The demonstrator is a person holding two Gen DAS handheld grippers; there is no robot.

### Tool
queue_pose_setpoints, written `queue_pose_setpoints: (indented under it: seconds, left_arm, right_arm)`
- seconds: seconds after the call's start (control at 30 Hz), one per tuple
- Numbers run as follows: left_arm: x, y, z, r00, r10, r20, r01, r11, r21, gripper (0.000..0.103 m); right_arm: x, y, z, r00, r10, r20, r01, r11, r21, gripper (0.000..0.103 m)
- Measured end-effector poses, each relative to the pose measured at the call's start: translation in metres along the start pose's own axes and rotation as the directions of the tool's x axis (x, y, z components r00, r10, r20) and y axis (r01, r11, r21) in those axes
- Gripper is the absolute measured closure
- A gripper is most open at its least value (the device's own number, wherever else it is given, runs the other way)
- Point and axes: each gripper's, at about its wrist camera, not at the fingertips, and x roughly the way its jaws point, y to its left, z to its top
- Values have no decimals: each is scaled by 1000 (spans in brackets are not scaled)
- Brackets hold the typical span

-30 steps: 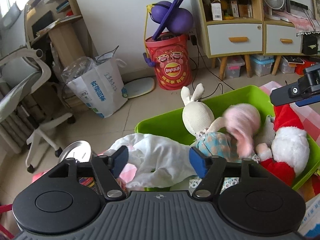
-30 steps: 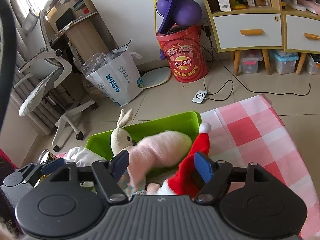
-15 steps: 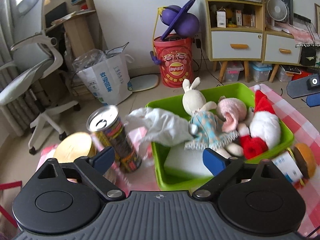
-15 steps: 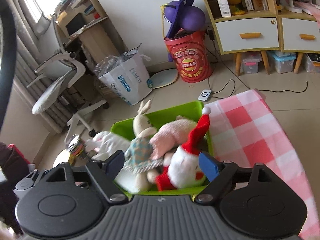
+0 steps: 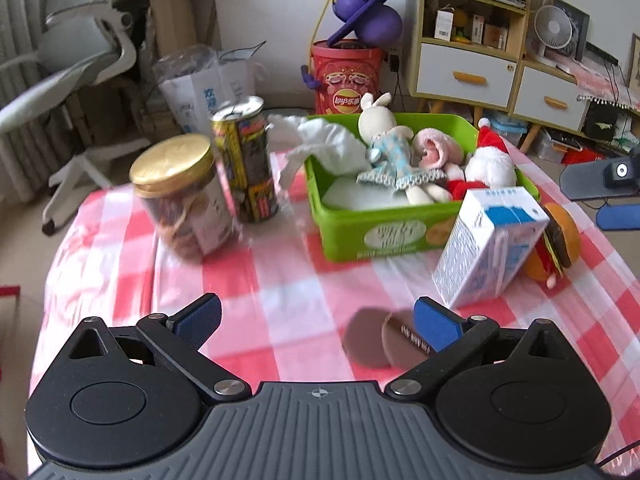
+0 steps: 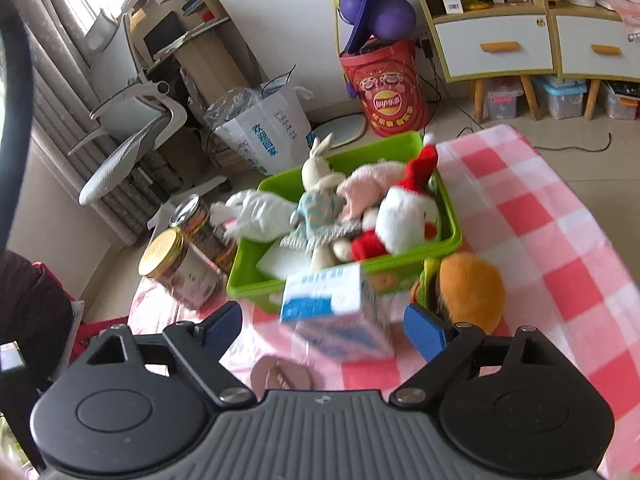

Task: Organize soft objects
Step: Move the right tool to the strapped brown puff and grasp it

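Glass, tin and card stand on the red-and-white checked tablecloth (image 5: 304, 280) around the soft things. Farthest left is the clear glass jar with a gold metal lid (image 5: 182, 196), hard, smooth and probably heavy, and just beside it the printed yellow-and-black drink can (image 5: 246, 160), a rigid cylinder. Neither belongs with the soft goods.

Next comes the shallow green plastic bin (image 5: 384, 236) with stiff glossy walls. A crumpled white cloth (image 5: 324, 142) spills over its left rim; it looks light and limp, and a pinch on any fold would lift it. In the bin lie the cream rabbit doll in a blue checked dress (image 5: 384, 136), the fuzzy pink plush (image 5: 434, 150) and the red-and-white Santa plush (image 5: 488, 164), all likely light, squashy and easy to grip.

In front of the bin's right corner leans the white-and-blue paper carton (image 5: 488, 244), stiff-cornered. Touching its right side, outside the bin, sits the orange-and-brown plush burger (image 6: 470, 292). It appears the one soft item left out, best squeezed across its round bun, where the pile should not slip.

The left gripper (image 5: 316, 320) and the right gripper (image 6: 322, 322) both hang with fingers wide apart, holding nothing.
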Motion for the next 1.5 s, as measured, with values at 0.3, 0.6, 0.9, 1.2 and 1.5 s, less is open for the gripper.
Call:
queue_pose_setpoints:
  seconds: [0.3, 0.6, 0.9, 1.2, 1.5]
  left_arm:
    - [-13, 16, -34, 999, -8, 46, 8, 1000, 12, 5]
    - [-6, 39, -65, 996, -73, 49, 71, 996, 46, 5]
    - [7, 54, -83, 994, -104, 37, 101, 992, 77, 5]
    - [17, 59, -93, 983, -177, 55, 172, 981, 85, 5]
    - [38, 45, -95, 985, -171, 33, 164, 975, 146, 5]
  right_arm:
    - [-3, 10, -44, 998, 28, 59, -23, 996, -85, 29]
    - [25, 14, -83, 1000, -5, 9, 6, 975, -222, 28]
    - [63, 26, -112, 1000, -20, 5, 20, 927, -374, 29]
    - [95, 32, -115, 1000, -24, -11, 18, 926, -377, 40]
    - [110, 45, -114, 1000, -23, 17, 28, 901, -434, 51]
